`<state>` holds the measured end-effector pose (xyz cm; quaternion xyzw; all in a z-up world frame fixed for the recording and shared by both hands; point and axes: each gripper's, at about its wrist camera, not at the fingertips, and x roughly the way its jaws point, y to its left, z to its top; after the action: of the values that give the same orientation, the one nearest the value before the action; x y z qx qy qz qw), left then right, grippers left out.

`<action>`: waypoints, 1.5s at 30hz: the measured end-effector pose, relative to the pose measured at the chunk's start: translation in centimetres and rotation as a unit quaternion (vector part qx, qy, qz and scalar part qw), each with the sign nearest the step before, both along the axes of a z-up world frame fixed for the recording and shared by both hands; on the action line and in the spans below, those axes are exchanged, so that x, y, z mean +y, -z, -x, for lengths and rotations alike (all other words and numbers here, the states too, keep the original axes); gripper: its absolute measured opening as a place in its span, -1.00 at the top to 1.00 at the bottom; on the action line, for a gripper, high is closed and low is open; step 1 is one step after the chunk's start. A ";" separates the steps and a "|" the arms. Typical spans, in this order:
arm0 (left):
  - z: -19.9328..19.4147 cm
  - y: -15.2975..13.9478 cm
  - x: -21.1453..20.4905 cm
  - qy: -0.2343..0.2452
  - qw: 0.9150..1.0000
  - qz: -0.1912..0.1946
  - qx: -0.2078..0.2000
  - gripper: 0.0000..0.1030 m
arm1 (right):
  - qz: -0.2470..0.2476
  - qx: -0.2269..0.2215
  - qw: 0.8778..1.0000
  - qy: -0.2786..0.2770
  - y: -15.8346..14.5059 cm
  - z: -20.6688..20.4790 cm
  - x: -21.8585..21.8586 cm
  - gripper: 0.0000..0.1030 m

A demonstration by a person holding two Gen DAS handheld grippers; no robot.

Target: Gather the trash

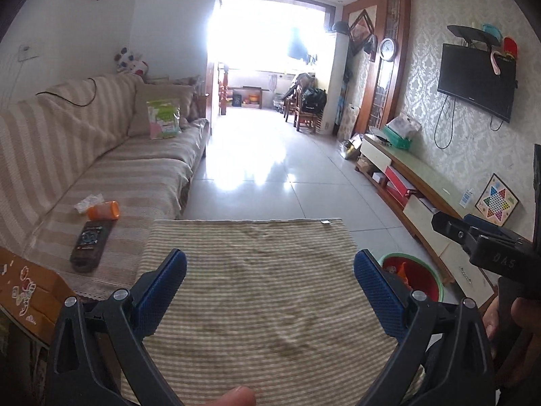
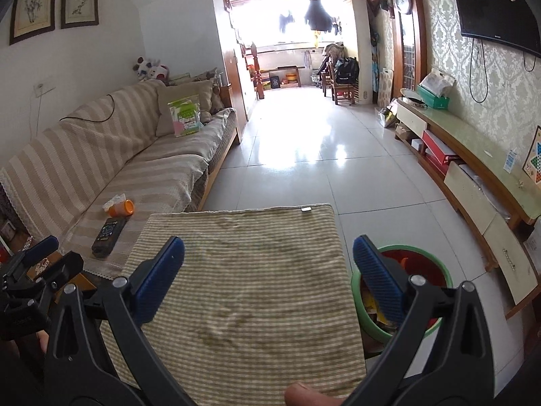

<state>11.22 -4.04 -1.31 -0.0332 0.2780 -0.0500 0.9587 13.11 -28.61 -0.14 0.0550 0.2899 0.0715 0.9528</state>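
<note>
**Worktop looks bare, two bits of rubbish left on the sofa**

We hold both grippers above the cloth-covered worktop (image 1: 250, 291), and neither carries anything. Our left gripper (image 1: 270, 287) stands wide, its blue pads apart with only the striped cloth between them. Our right gripper (image 2: 268, 275) is spread just as wide and equally unladen; in the left view it also shows at the right edge, where we cannot judge its opening.

We judge the task to be well along but not finished. The green-rimmed bin (image 2: 402, 291) on the floor just beside the worktop's right edge already has things inside: something orange and some yellowish scraps. The cloth itself shows no litter, only a small white tag at its far edge. What seems left lies on the sofa (image 1: 111, 169) to our left: an orange cup (image 1: 103, 210) tipped on its side, touching a crumpled white tissue (image 1: 88, 202). A dark remote (image 1: 89, 246) lies near them, and we would not count that as trash. The green and pink packet (image 1: 164, 119) against the far cushion may or may not be rubbish; we cannot say.

Much is out of sight. The right gripper's finger covers part of the bin, so its contents and fullness are unclear. The worktop's near edge is cut off, and the printed cardboard box (image 1: 23, 287) at lower left is only partly visible. The far balcony is washed out by glare.
</note>
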 end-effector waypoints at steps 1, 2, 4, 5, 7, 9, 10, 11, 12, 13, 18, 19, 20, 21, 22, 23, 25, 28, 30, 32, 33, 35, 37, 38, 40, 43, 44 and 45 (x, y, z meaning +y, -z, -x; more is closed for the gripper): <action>0.5 0.0 0.3 -0.004 1.000 -0.004 -0.003 -0.84 | 0.004 -0.004 1.000 -0.004 -0.2 0.4 0.6 -0.91; 1.0 0.0 0.6 -0.012 1.000 -0.014 -0.004 -0.84 | 0.010 -0.007 1.000 -0.006 -0.4 0.8 1.2 -0.91; 2.0 0.1 1.0 -0.031 0.999 -0.037 -0.009 -0.85 | 0.014 -0.014 1.000 -0.010 -0.9 1.5 2.0 -0.91; 2.5 0.1 1.1 -0.038 0.998 -0.043 -0.013 -0.85 | 0.017 -0.020 1.000 -0.011 -1.1 2.0 2.4 -0.91; 3.5 -0.1 1.6 -0.045 0.998 -0.036 -0.020 -0.84 | 0.018 -0.025 0.999 -0.011 -1.4 2.6 2.7 -0.91; 4.2 -0.4 1.8 -0.050 0.998 -0.022 -0.021 -0.85 | 0.021 -0.029 0.999 -0.014 -1.6 3.3 3.2 -0.91; 4.5 -0.5 1.8 -0.053 0.998 -0.017 -0.020 -0.84 | 0.025 -0.029 0.999 -0.016 -1.8 3.6 3.5 -0.91; 4.9 -0.5 1.9 -0.054 0.998 -0.012 -0.021 -0.84 | 0.029 -0.031 0.999 -0.018 -1.9 3.9 3.7 -0.91; 5.2 -0.5 1.9 -0.052 0.998 -0.010 -0.022 -0.84 | 0.032 -0.034 0.999 -0.021 -1.9 4.3 4.0 -0.91; 5.4 -0.6 1.9 -0.050 0.998 -0.010 -0.022 -0.85 | 0.034 -0.037 0.998 -0.023 -2.1 4.6 4.2 -0.91; 6.3 -1.1 1.8 -0.051 0.998 -0.018 -0.027 -0.84 | 0.037 -0.043 0.998 -0.031 -2.3 5.8 4.8 -0.91; 6.6 -1.3 1.8 -0.050 0.998 -0.019 -0.029 -0.85 | 0.037 -0.044 0.998 -0.031 -2.3 6.1 4.9 -0.91; 6.7 -1.5 1.7 -0.052 0.998 -0.022 -0.031 -0.85 | 0.038 -0.046 0.998 -0.032 -2.4 6.2 4.9 -0.91; 6.9 -1.6 1.7 -0.053 0.998 -0.023 -0.033 -0.84 | 0.039 -0.048 0.998 -0.033 -2.4 6.5 5.0 -0.91; 7.0 -1.8 1.7 -0.054 0.998 -0.021 -0.034 -0.84 | 0.041 -0.049 0.997 -0.033 -2.4 6.6 5.0 -0.91; 7.2 -1.9 1.7 -0.053 0.998 -0.019 -0.036 -0.84 | 0.041 -0.050 0.997 -0.034 -2.5 6.7 5.0 -0.91; 7.6 -2.2 1.5 -0.055 0.997 -0.019 -0.042 -0.85 | 0.046 -0.054 0.997 -0.036 -2.8 7.1 4.9 -0.91; 8.1 -2.6 1.3 -0.052 0.997 -0.019 -0.047 -0.84 | 0.049 -0.057 0.997 -0.032 -3.0 7.5 4.5 -0.91; 8.2 -2.7 1.1 -0.050 0.997 -0.020 -0.048 -0.84 | 0.046 -0.057 0.997 -0.029 -3.0 7.6 4.2 -0.91; 8.5 -2.8 1.1 -0.050 0.997 -0.019 -0.050 -0.84 | 0.044 -0.056 0.997 -0.027 -3.0 7.8 4.1 -0.91; 8.5 -2.8 1.1 -0.050 0.997 -0.020 -0.050 -0.84 | 0.043 -0.055 0.997 -0.028 -2.9 7.8 4.2 -0.91; 8.6 -2.8 1.1 -0.051 0.997 -0.021 -0.049 -0.84 | 0.044 -0.053 0.997 -0.030 -2.7 7.8 4.5 -0.91; 8.6 -3.0 1.3 -0.052 0.997 -0.019 -0.049 -0.84 | 0.046 -0.051 0.997 -0.033 -2.5 7.8 4.8 -0.91; 8.8 -3.0 1.5 -0.055 0.997 -0.016 -0.054 -0.84 | 0.047 -0.050 0.997 -0.033 -2.4 7.8 4.8 -0.91; 9.2 -3.2 1.5 -0.059 0.996 -0.017 -0.064 -0.84 | 0.044 -0.048 0.997 -0.033 -2.4 7.7 4.7 -0.91; 9.6 -3.5 1.0 -0.053 0.995 -0.029 -0.074 -0.84 | 0.043 -0.049 0.997 -0.032 -2.4 7.8 4.5 -0.91; 9.5 -3.6 0.8 -0.053 0.996 -0.031 -0.070 -0.84 | 0.042 -0.049 0.997 -0.031 -2.4 7.8 4.4 -0.91; 9.4 -3.6 0.7 -0.054 0.996 -0.032 -0.065 -0.84 | 0.041 -0.048 0.997 -0.031 -2.4 7.9 4.5 -0.91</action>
<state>1.84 -3.32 2.31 -0.0139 0.2141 0.0084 0.9767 5.25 -24.15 2.27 0.0028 0.2480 0.0920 0.9644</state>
